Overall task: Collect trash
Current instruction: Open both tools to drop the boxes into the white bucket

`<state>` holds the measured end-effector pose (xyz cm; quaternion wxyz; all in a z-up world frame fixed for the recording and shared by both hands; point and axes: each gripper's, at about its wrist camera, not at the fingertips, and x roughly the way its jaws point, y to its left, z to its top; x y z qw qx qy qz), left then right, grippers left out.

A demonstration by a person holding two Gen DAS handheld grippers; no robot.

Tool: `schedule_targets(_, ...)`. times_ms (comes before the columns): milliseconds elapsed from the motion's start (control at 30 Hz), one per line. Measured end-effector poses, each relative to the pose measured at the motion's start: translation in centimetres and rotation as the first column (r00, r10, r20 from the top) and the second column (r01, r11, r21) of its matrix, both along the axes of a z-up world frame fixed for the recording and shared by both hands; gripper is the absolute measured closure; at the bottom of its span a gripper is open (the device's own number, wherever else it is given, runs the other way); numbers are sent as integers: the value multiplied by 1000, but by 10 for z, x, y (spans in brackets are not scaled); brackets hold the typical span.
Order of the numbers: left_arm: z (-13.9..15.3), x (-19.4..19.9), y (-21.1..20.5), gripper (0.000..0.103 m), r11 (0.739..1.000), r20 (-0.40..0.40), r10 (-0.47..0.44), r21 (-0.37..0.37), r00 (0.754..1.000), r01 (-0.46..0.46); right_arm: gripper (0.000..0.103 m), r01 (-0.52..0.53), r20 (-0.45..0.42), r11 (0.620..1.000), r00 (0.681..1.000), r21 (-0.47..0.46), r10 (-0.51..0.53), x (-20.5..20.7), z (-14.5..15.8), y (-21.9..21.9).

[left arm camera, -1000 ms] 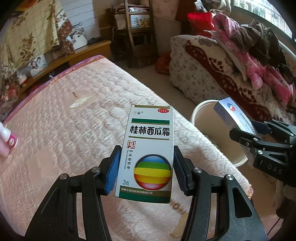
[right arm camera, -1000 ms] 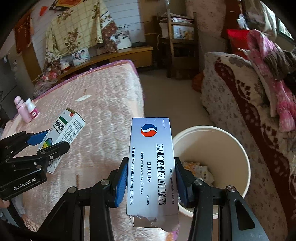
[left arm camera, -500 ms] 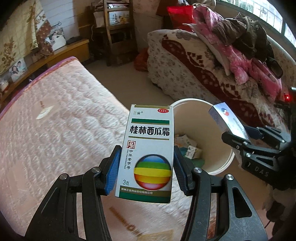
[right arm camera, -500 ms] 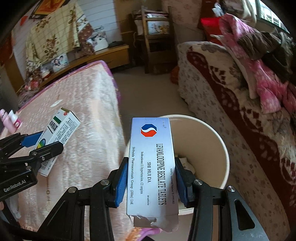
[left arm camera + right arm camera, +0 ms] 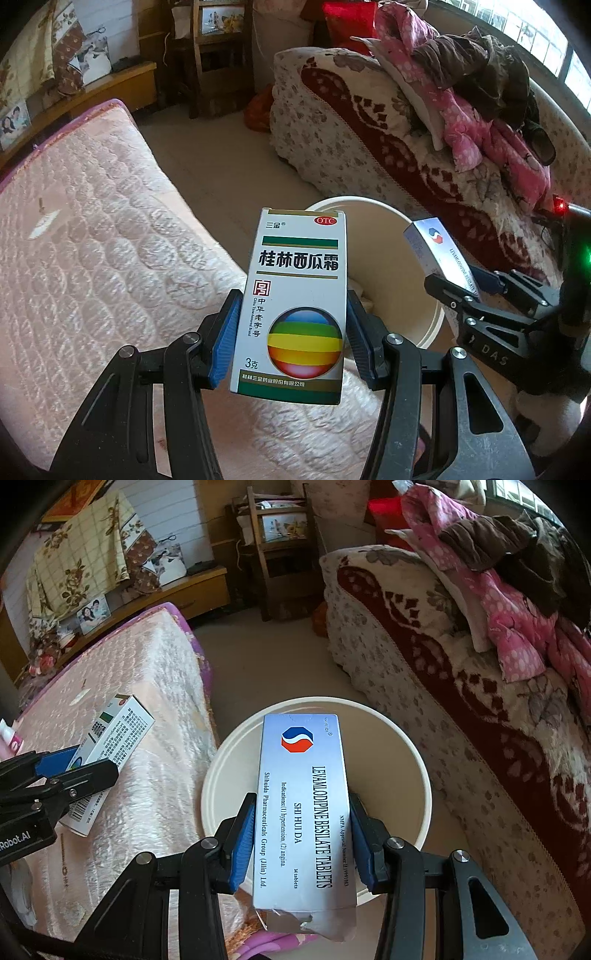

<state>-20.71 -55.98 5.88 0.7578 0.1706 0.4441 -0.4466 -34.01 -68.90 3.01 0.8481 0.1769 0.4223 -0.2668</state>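
Bedroom, silver box (image 5: 303,805) clamped in right hand-held gripper (image 5: 301,843)

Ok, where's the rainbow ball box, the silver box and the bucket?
rainbow ball box (image 5: 295,302), left wrist view, middle of its front face
silver box (image 5: 304,805), right wrist view, middle of its printed face
bucket (image 5: 417,753), right wrist view, its right rim

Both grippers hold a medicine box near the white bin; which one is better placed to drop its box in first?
Right, probably. In its own view the silver tablet box in the right gripper lies over the white bin. The left gripper holds the white box over the mattress edge, beside the bin.
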Motion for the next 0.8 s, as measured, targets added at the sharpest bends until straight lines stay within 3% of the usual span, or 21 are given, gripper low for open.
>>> schedule_targets(533, -4, 1, -12, 50, 999, -63, -26, -46, 998, 23, 58, 53, -12, 999, 999, 7, -53, -2, -9, -19)
schedule_targets(633, -3, 2, -11, 43, 998, -83, -37, -61, 996, 32, 56, 59, -17, 998, 998, -3, -59, -1, -10, -20)
schedule_targets(800, -1, 2, -5, 43, 998, -62, -21, -64, 998, 17, 54, 58, -20, 998, 998, -6, -58, -1, -11, -19)
